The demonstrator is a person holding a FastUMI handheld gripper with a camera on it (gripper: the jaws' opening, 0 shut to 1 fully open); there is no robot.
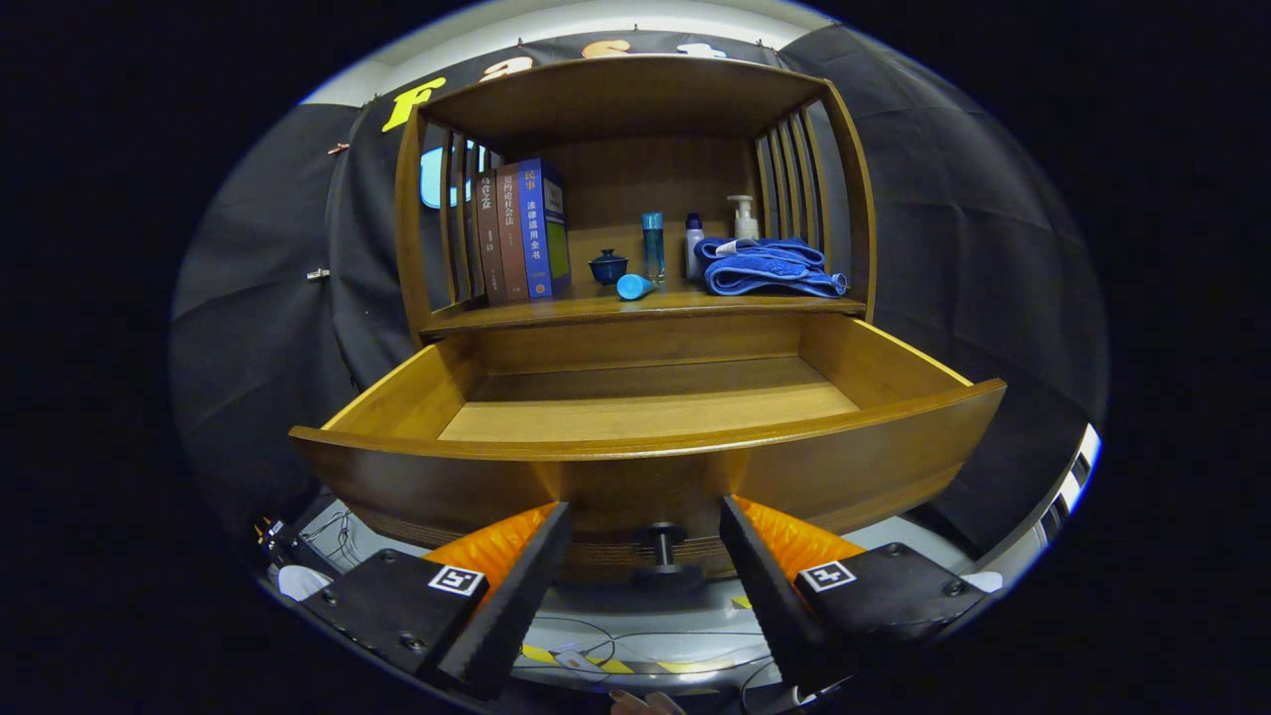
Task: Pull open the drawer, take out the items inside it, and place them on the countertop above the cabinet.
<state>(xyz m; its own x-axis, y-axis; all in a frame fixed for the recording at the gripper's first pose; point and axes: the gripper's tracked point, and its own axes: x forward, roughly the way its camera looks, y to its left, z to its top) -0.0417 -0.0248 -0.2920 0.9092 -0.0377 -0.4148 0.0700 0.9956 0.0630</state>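
The gripper view rides on the gripper (645,556), low and close before the drawer (645,467), facing straight into the cabinet (635,99). The knob (665,544) sits at 6 o'clock between spread fingers; the countertop (596,310) lies toward 12 o'clock.

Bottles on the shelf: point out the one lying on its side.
The light blue bottle lying at the shelf's front edge, before the upright blue-capped tube; the white bottle and pump bottle also stand upright.
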